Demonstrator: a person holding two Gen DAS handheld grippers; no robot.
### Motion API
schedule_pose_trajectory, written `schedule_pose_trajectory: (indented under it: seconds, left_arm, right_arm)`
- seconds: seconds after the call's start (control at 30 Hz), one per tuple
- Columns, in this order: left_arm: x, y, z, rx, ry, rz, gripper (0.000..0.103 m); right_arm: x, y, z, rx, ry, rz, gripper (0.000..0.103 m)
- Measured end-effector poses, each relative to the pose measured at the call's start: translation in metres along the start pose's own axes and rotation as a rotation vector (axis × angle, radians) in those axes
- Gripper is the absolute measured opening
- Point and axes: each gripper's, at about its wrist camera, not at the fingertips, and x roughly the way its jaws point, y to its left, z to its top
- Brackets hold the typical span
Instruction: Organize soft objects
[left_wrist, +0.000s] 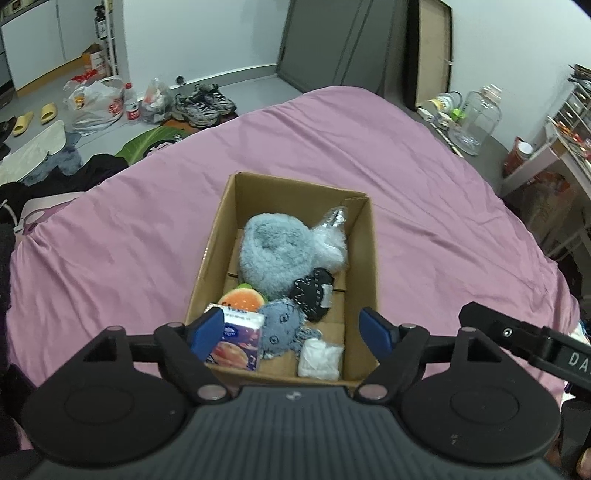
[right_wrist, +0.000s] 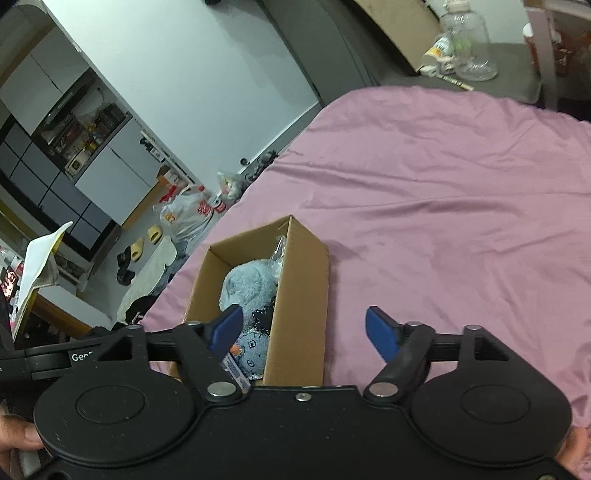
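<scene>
From the left wrist, the left gripper (left_wrist: 291, 330) hangs with its jaws spread wide and holding nothing, right over the near end of the cardboard box (left_wrist: 212, 254) that sits on the pink bed (left_wrist: 110, 236). Between and just ahead of the jaws lie a tissue pack (left_wrist: 238, 341), touching the left blue pad, a grey knitted octopus (left_wrist: 282, 326), a white wad (left_wrist: 319, 358), an orange plush slice (left_wrist: 242, 300) and a dark stitched pouch (left_wrist: 314, 297). Further ahead sit a fluffy blue-grey roll (left_wrist: 273, 253) and a clear crinkled bag (left_wrist: 332, 236). The soft things look already gathered in the box. The risk I see here is the left pad snagging the tissue pack, or a jaw catching the box's near wall and tipping or dragging it across the yielding bedding as the gripper moves off.

From the right wrist, the right gripper (right_wrist: 304, 330) is likewise wide apart and empty. The box (right_wrist: 303, 295) lies ahead and to the left of its jaws, the outer side wall between them; only open bedding (right_wrist: 461, 240) lies ahead to the right.

This view shows the box's outer side and that the bedding to the right holds nothing more to collect, which the left wrist cannot confirm. It hides most of the contents, though: the white wad and the dark pouch's shape are clear only from the left wrist.
</scene>
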Motion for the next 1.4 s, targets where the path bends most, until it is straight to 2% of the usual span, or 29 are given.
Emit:
schedule_pose_trajectory:
  seconds: [0.07,0.23,0.57,1.0,1.2,1.4]
  left_arm:
    - [-0.006,-0.003,-0.001,0.013,-0.003,-0.008,0.084]
    - [-0.024,-0.008,-0.007,0.039,-0.015,-0.021,0.089]
    - [-0.061,-0.012,-0.024,0.087,-0.043,-0.057,0.094]
    - [-0.118,-0.019,-0.046,0.154,-0.137,-0.064,0.099]
    - [-0.141,-0.019,-0.060,0.153,-0.166,-0.072,0.099]
    - [-0.161,-0.019,-0.077,0.165,-0.191,-0.063,0.099]
  right_arm:
    - [-0.011,0.000,0.000,-0.002,-0.015,-0.018,0.089]
    - [-0.039,0.001,-0.001,-0.007,-0.046,-0.066,0.102]
    - [-0.081,0.019,-0.012,-0.057,-0.064,-0.137,0.103]
    - [-0.130,0.043,-0.033,-0.114,-0.112,-0.162,0.103]
    - [-0.153,0.052,-0.047,-0.134,-0.131,-0.171,0.103]
    - [-0.169,0.058,-0.061,-0.156,-0.157,-0.211,0.103]
